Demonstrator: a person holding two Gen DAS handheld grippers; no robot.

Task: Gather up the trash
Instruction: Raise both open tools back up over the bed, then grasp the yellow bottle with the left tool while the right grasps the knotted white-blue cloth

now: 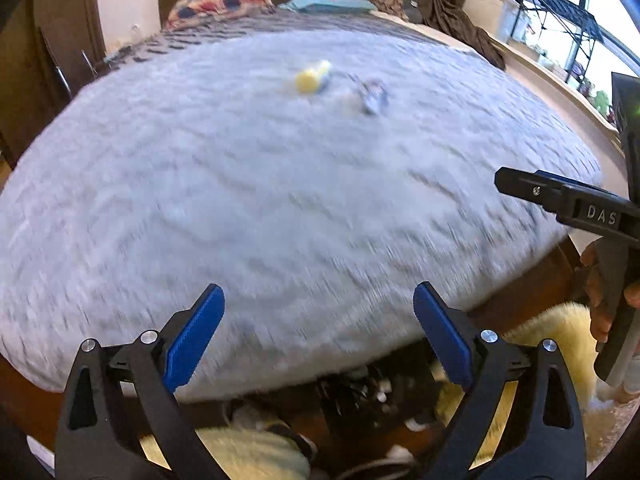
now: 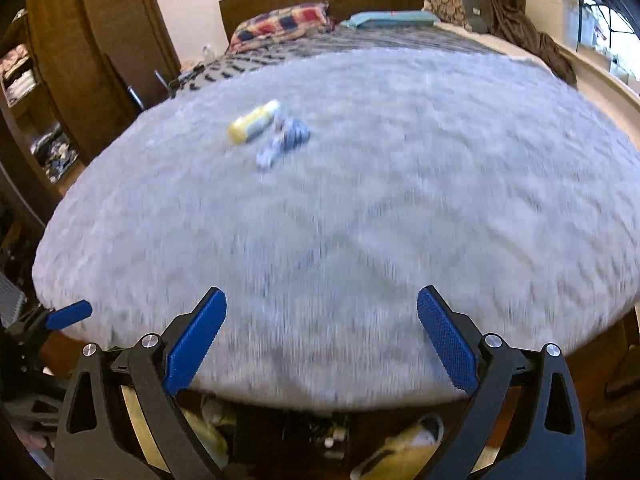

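A yellow and white tube-like piece of trash [image 1: 313,77] lies on the grey fuzzy blanket [image 1: 260,200], with a crumpled blue-white wrapper [image 1: 374,95] beside it to the right. Both show in the right wrist view: the tube [image 2: 253,121] and the wrapper [image 2: 285,141]. My left gripper [image 1: 319,334] is open and empty above the near edge of the bed. My right gripper [image 2: 322,336] is open and empty, also at the near edge. The right gripper's body shows in the left wrist view [image 1: 568,200]. Both views are blurred.
A checked pillow [image 2: 282,24] and a teal folded item [image 2: 392,19] lie at the wooden headboard. A wardrobe [image 2: 96,40] stands to the left. A brown cloth [image 1: 460,16] hangs at the right, by a window ledge. Clutter and a yellow fluffy rug [image 1: 540,332] lie on the floor below.
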